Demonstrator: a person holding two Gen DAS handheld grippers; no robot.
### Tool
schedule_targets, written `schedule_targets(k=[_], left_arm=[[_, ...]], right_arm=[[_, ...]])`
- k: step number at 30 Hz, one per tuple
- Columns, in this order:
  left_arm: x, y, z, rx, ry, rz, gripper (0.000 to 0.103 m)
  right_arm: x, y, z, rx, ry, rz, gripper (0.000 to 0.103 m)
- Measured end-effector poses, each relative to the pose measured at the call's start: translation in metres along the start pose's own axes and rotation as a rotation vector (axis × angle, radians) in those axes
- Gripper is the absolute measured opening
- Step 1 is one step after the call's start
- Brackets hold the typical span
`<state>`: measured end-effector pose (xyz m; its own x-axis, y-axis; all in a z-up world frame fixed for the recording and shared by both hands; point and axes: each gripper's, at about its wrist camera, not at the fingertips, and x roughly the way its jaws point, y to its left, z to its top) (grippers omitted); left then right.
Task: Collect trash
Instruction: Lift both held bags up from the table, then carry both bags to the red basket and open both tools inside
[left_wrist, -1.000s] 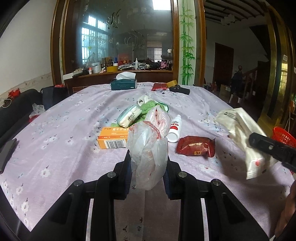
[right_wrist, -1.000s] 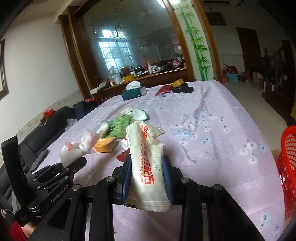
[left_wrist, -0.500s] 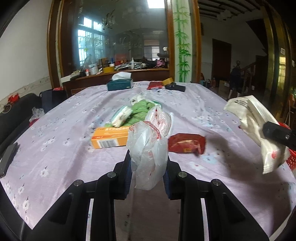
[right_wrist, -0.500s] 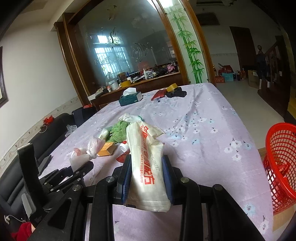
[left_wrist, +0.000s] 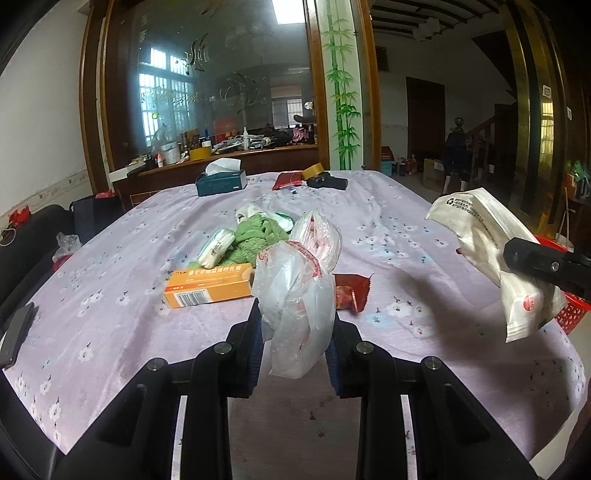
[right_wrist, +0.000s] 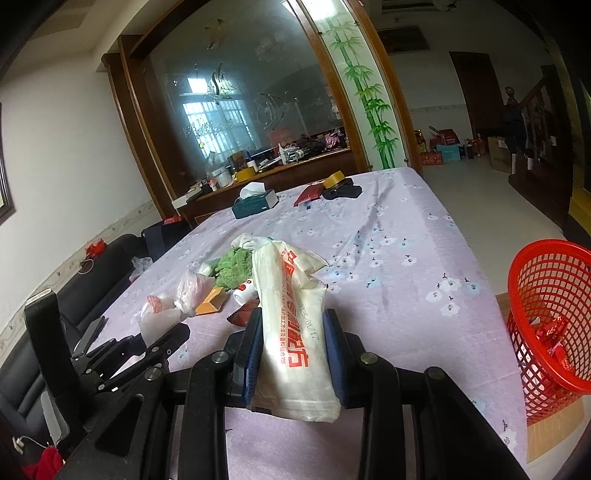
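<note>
Two grippers are each holding a piece of trash above the counter (left_wrist: 110, 258), which is wearing a purple cloth with little white flowers.

The left gripper (left_wrist: 295, 343) is squeezing its fingers (left_wrist: 255, 350) on a crumpled clear plastic bag (left_wrist: 295, 306) with red marks on it. The marks are too wrinkled to read. The bag is sticking up between the blue pads.

The right gripper (right_wrist: 293, 354) is squeezing its fingers (right_wrist: 334, 354) on a long white packet (right_wrist: 291, 321). Big red Chinese writing is running down the packet, and small grey numbers that look like a date are sitting beside it. In the left wrist view, the back of the same packet is showing a recycling sign and tiny print that I cannot read.

More trash is lying in the middle of the counter: an orange box (left_wrist: 208, 282) with a bar code and white Chinese words, a dark red wrapper (left_wrist: 351, 291), a green cloth (left_wrist: 258, 232) and a small white pack (left_wrist: 216, 247).

A red basket (right_wrist: 550, 317) is sitting on the floor just beside the counter's right edge, with something red and shiny inside.

A teal tissue box (left_wrist: 221, 182) is resting at the far end.
</note>
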<state>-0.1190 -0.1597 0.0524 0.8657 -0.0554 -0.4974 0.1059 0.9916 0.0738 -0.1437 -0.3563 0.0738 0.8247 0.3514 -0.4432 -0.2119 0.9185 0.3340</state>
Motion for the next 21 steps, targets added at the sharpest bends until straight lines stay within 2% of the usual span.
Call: schedule_targets(k=[21], left_arm=[[-0.011,-0.009,0.009,0.016,-0.01,-0.044,0.027]], right_arm=[[-0.006,-0.011,0.003,0.025,-0.006,0.002,0.034]])
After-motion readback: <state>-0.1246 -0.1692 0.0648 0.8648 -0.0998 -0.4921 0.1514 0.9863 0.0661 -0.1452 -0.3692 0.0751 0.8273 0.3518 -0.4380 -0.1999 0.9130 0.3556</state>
